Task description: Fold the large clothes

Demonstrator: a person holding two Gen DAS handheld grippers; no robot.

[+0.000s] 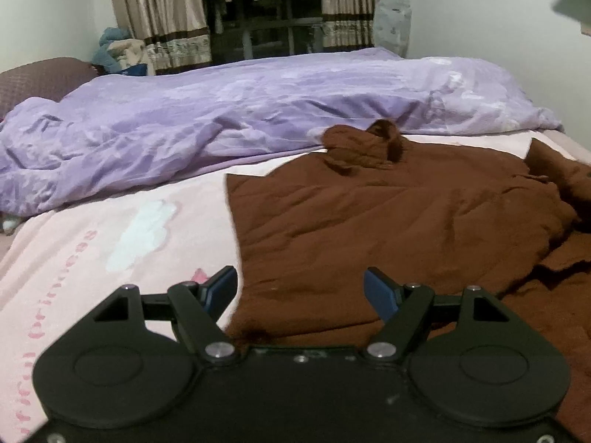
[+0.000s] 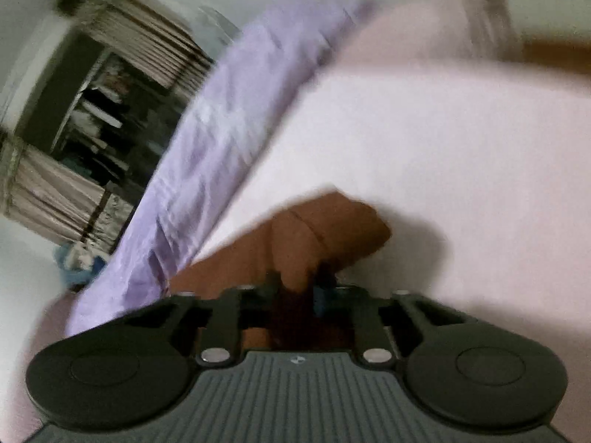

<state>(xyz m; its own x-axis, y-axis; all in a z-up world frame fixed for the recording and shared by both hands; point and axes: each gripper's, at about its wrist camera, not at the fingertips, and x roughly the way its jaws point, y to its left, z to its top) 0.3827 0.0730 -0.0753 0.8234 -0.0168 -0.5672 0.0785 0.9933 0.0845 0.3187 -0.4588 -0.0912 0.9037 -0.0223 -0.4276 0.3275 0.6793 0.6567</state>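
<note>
Brown garment (image 1: 388, 229) lies spread over centre/right of frame on pink sheet (image 1: 110, 258). Left gripper (image 1: 300, 289) hovers low over its near edge, tilted down, jaws wide, nothing btwn them. Right gripper (image 2: 299, 288) rolled sideways, jaws nearly closed, pinching a fold of the brown cloth. One garment, one purple duvet (image 1: 221, 118) behind; curtains (image 1: 162, 11), white walls at top.
</note>
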